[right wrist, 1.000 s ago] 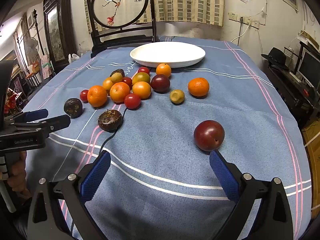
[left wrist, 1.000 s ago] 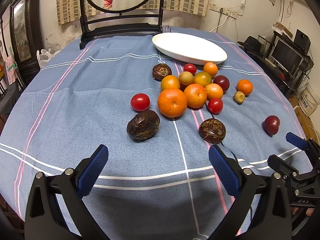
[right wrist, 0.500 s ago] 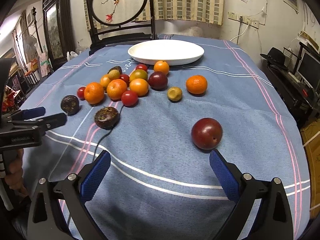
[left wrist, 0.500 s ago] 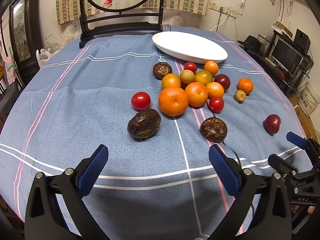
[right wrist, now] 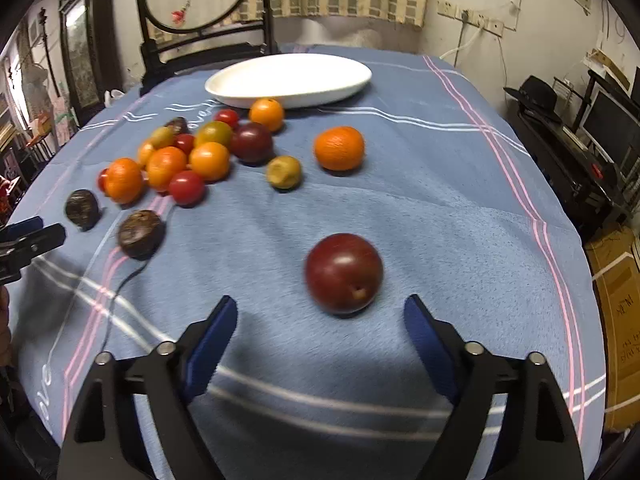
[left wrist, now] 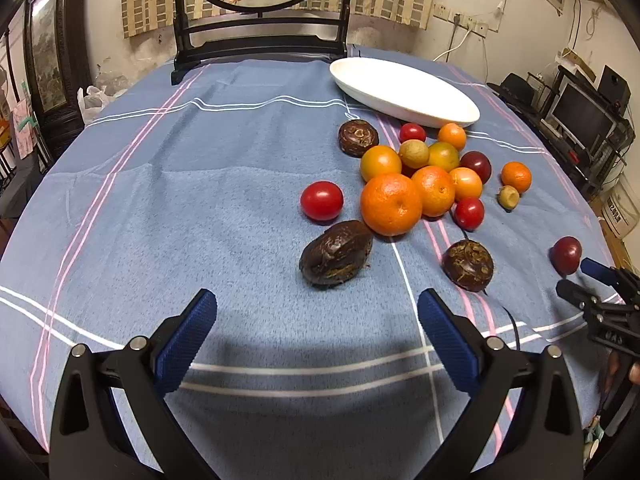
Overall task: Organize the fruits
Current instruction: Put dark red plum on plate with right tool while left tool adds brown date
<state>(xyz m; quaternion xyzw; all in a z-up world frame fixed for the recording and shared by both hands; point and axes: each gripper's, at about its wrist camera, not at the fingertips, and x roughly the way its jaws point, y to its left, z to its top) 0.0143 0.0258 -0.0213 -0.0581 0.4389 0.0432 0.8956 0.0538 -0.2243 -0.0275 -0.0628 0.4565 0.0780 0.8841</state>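
Several fruits lie on a blue tablecloth before a white oval plate (left wrist: 404, 92), which also shows in the right wrist view (right wrist: 288, 80). My left gripper (left wrist: 316, 334) is open and empty, just short of a dark wrinkled passion fruit (left wrist: 336, 254). A big orange (left wrist: 391, 204) and a red tomato (left wrist: 322, 201) lie behind it. My right gripper (right wrist: 320, 340) is open and empty, with a dark red plum (right wrist: 344, 272) lying just beyond its fingertips, slightly right of centre. The plum also shows in the left wrist view (left wrist: 566, 255).
A second passion fruit (left wrist: 468, 265) lies right of the first. A lone orange (right wrist: 339, 148) and a small greenish fruit (right wrist: 283, 172) lie beyond the plum. A dark wooden chair (left wrist: 260, 40) stands behind the table. A desk with monitors (left wrist: 580, 112) stands at the right.
My right gripper has moved forward and tilted toward the plum, which now sits closer and nearly between the fingers. My left gripper has edged forward toward the near passion fruit.
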